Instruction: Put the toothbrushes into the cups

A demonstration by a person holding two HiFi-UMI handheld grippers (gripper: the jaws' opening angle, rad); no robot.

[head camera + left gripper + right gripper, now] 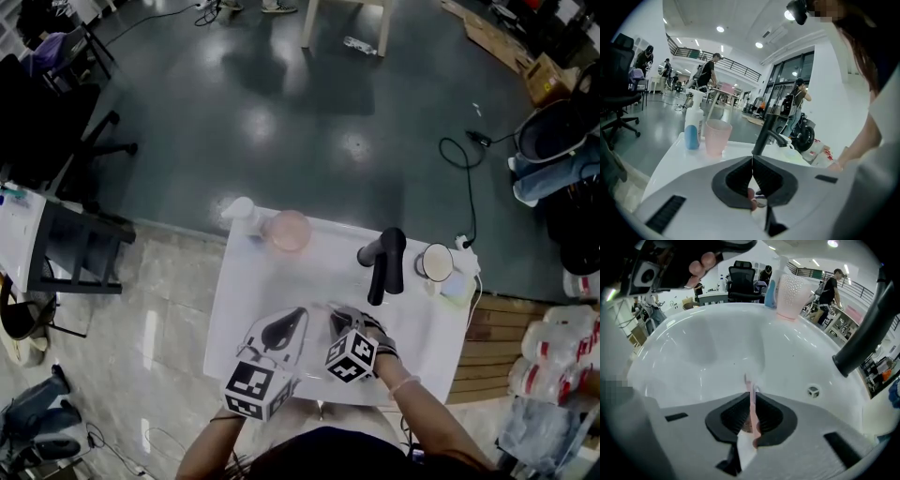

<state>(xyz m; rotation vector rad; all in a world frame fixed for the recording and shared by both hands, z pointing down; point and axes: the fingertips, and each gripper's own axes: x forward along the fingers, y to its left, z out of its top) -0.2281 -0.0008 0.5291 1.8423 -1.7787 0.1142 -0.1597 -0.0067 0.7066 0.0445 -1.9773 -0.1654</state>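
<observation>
Left gripper (298, 313): held at the person's left, pointing forward and shallowly down, with the left marker cube (257, 388) nearest the body. In the left gripper view the jaws meet along their whole seam, with nothing clamped between them. Left forearm (202, 452) bare, only partly in frame.

Right gripper (342, 321): just beside the left one, tilted steeply down, with the right marker cube (352, 356) facing up towards the head camera. Jaws closed on a pink toothbrush (752, 401), which lies along the seam between the pads and projects past the tips. Right hand (382, 349) grips the handle behind the cube. Right forearm (427, 412) bare, running back to the body at lower right
</observation>
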